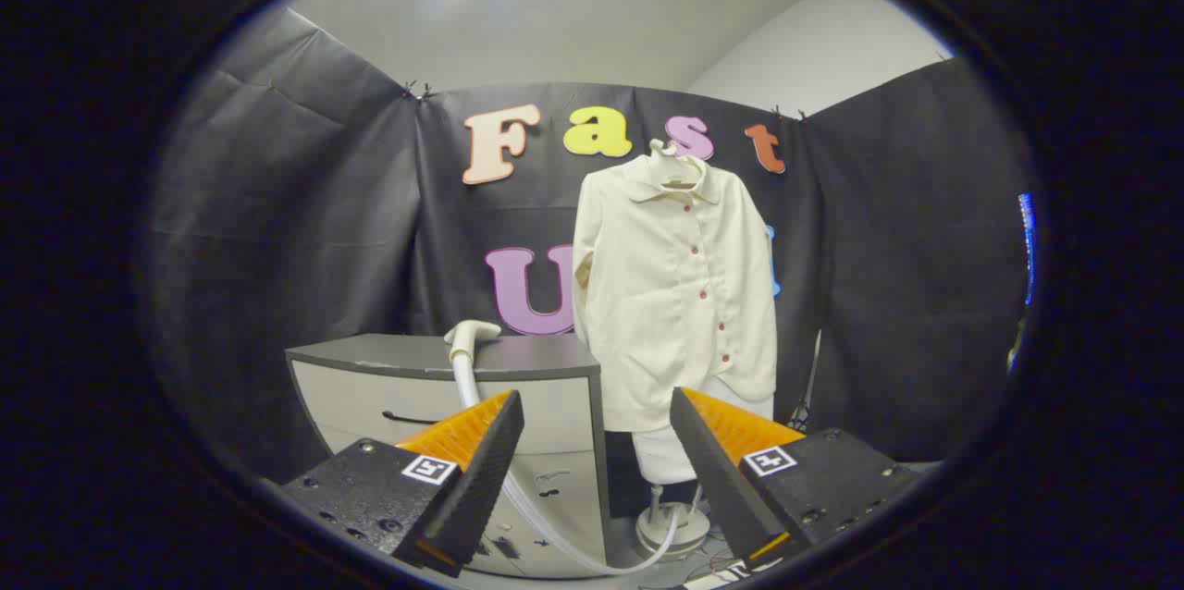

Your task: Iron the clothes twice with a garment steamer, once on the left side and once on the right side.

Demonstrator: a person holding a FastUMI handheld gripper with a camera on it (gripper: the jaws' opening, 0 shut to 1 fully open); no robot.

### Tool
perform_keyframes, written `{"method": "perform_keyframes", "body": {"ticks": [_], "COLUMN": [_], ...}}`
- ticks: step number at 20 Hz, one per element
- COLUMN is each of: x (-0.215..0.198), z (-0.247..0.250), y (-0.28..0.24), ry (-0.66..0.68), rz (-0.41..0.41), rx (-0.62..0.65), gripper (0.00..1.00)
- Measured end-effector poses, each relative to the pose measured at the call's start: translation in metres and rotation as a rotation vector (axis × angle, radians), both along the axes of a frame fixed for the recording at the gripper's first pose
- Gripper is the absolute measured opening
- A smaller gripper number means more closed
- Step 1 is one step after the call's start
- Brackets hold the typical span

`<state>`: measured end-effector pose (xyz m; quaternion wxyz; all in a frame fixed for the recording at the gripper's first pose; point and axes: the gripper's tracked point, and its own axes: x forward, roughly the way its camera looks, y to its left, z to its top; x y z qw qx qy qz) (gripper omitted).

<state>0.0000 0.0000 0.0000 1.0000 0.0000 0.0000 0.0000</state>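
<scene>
Gripper (pixel 597 442) fingers apart, empty; steamer head (pixel 470 336) parked on cabinet (pixel 435 368) for pickup, shirt (pixel 675 285) hung flat beyond.

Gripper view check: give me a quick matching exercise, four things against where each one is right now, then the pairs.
Things:
1. steamer head
2. shirt
3. hose
4. gripper

Places or states:
A. hangs on a hanger over a mannequin stand, beyond the fingers
B. open, fingers wide apart, holding nothing
C. rests on top of the grey cabinet
D. runs down the cabinet front to the stand's base

Pairs: 1-C, 2-A, 3-D, 4-B
</scene>
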Motion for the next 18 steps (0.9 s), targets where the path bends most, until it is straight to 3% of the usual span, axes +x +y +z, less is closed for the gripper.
{"method": "perform_keyframes", "body": {"ticks": [11, 18], "x": [-0.006, 0.001], "z": [-0.011, -0.003], "y": [-0.016, 0.010], "ry": [0.003, 0.006], "rz": [-0.021, 0.046], "rx": [0.085, 0.118], "gripper": [0.97, 0.96]}}
